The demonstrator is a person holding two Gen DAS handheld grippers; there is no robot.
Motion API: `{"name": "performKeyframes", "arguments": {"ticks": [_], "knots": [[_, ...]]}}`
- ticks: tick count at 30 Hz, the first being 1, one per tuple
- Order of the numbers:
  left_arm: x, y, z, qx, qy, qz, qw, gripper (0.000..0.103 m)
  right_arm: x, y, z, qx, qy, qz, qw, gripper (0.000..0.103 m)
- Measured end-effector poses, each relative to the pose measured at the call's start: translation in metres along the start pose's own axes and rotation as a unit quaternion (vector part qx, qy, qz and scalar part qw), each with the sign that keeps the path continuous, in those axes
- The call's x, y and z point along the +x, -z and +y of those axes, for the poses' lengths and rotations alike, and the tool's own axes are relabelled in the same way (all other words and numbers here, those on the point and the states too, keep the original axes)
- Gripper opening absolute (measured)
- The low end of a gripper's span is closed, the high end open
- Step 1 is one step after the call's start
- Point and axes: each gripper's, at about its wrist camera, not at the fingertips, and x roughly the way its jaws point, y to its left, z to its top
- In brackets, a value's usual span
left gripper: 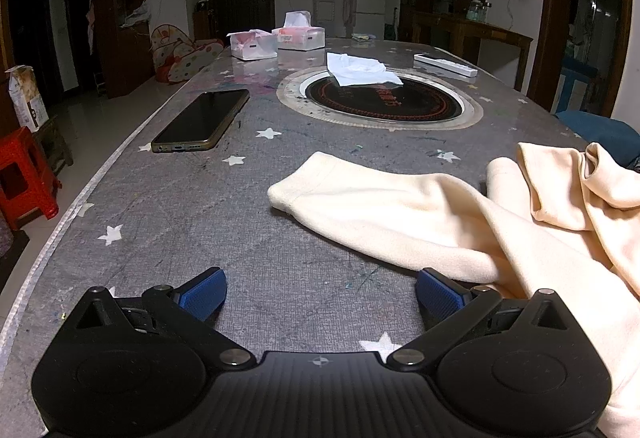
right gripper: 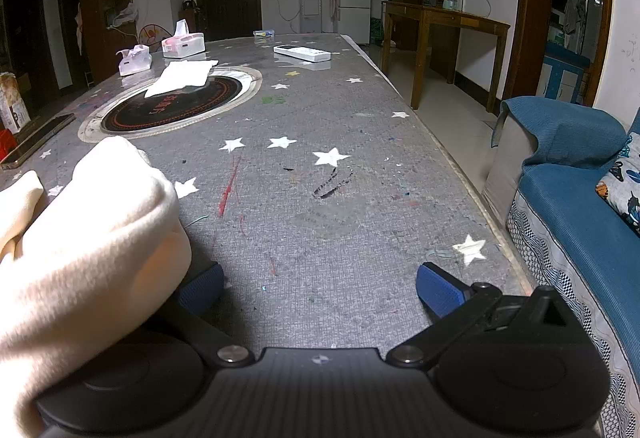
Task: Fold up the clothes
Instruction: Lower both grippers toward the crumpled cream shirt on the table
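A cream, soft-fleeced garment lies unfolded and rumpled on the grey star-patterned worktop, on the near side of the round black hob set into it. One sleeve stretches flat toward the hob's near left, cuff end open. The body is bunched in loose folds, heaped up beside the sleeve.

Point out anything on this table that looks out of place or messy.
The cream garment lies crumpled, and a fold drapes over the right claw's left finger. A loose white tissue sprawls across the round cooktop. Pen and paint marks scar the grey table cover.
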Motion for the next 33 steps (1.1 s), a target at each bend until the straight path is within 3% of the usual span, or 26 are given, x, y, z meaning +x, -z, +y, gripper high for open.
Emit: {"name": "performKeyframes", "arguments": {"ticks": [10,22,33], "knots": [[-0.02,0.01,-0.005,-0.013,-0.028,0.02,0.9993,0.103,-0.012,0.001,-0.012,-0.005,0.002,0.017,1.0,0.103],[-0.064,0.025,-0.021,-0.053,0.005,0.012,0.9985,0.103,-0.072,0.025,-0.04,-0.032,0.029,-0.026,0.999,0.103],[-0.08,0.017,-0.046,-0.063,0.044,0.004,0.997,0.103,-0.116,0.039,-0.051,0.0,-0.003,-0.064,0.998,0.103]]}}
